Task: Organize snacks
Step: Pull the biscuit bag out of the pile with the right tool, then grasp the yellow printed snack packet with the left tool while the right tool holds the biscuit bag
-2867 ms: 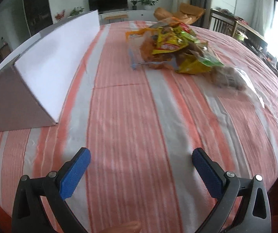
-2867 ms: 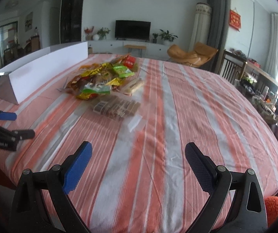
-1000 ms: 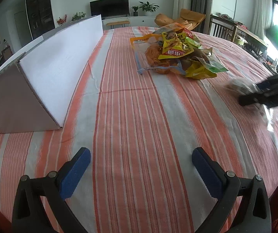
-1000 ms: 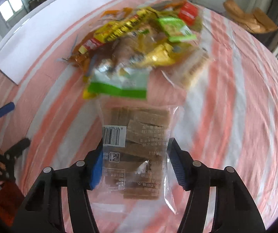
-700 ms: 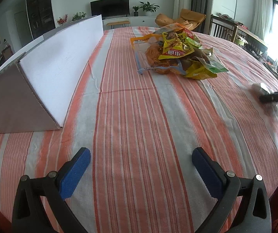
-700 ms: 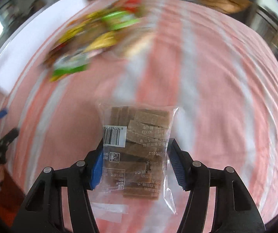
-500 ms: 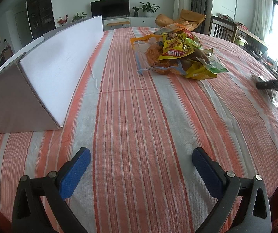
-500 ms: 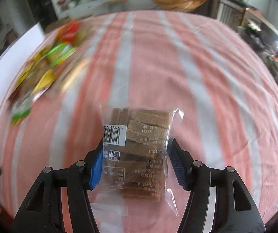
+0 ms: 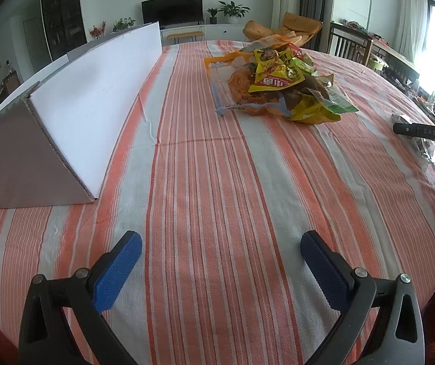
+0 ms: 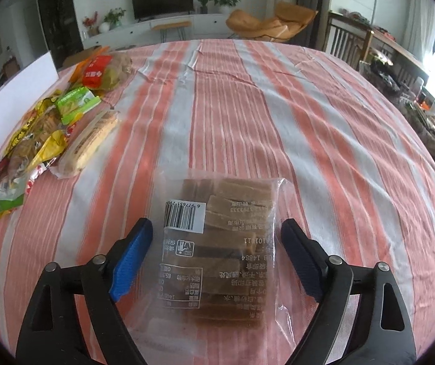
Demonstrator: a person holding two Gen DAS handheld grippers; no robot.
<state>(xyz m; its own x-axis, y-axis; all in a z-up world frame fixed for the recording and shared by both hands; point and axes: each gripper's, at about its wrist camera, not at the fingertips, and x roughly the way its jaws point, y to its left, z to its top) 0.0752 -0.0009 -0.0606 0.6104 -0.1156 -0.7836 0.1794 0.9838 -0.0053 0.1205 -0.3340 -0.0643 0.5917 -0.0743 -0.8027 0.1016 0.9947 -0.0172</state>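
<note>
A clear packet of brown bars [image 10: 217,243] with a barcode label lies on the striped tablecloth between the fingers of my right gripper [image 10: 217,255]. The jaws stand open, apart from the packet's sides. A heap of snack bags [image 10: 53,127] lies at the left in the right wrist view and at the far middle in the left wrist view [image 9: 281,88]. My left gripper [image 9: 220,267] is open and empty over bare cloth near the table's front edge. The right gripper's side [image 9: 424,132] shows at the right edge of the left wrist view.
A long white cardboard box [image 9: 74,115] lies on the table's left side. The table [image 10: 324,127] is round with an orange and grey striped cloth. Chairs and a side table with clutter [image 10: 384,70] stand beyond its right edge.
My right gripper carried the packet of bars away from the heap to the table's right side and has opened around it; the packet now rests on the cloth. The left gripper has stayed still.
</note>
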